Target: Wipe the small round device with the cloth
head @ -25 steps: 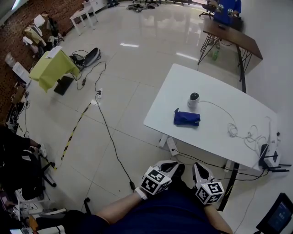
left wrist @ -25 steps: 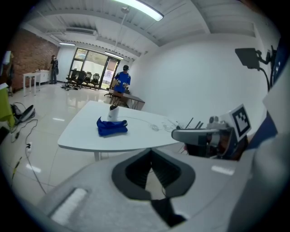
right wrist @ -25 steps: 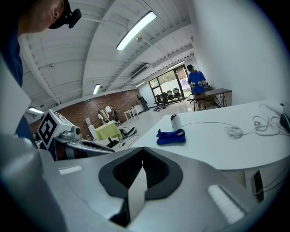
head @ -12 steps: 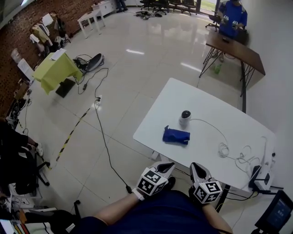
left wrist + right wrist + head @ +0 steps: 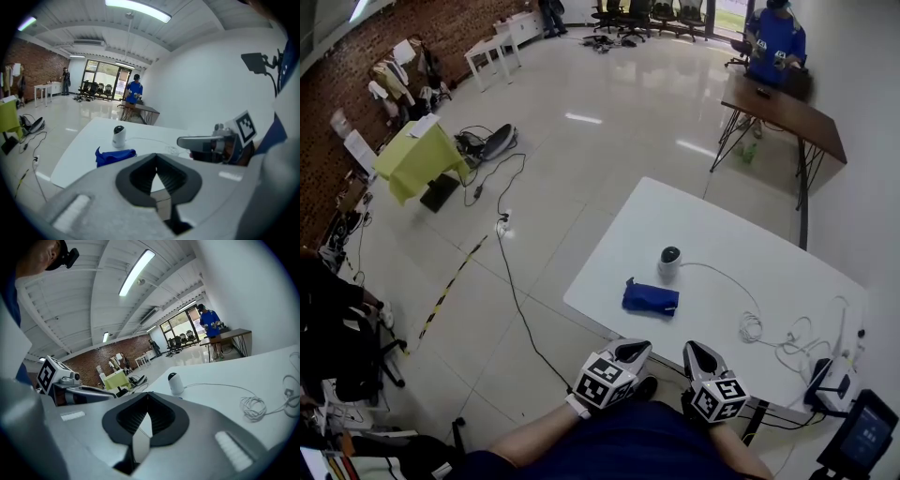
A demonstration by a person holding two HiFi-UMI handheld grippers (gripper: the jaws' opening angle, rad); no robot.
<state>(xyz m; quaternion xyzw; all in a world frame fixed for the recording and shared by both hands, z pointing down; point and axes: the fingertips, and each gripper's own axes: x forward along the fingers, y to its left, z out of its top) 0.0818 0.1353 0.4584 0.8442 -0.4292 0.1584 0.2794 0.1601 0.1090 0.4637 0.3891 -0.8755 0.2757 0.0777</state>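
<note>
Gleaming floor (image 5: 581,169), brick wall (image 5: 366,56), white table (image 5: 722,234) with cloth (image 5: 651,298)

A: What has changed?
B: The left gripper (image 5: 634,350) and the right gripper (image 5: 695,352) have come up to the white table (image 5: 727,239) (side by side) and are now at its near edge.
A: Anything else?
B: The table sits lower and nearer in the head view.
</note>
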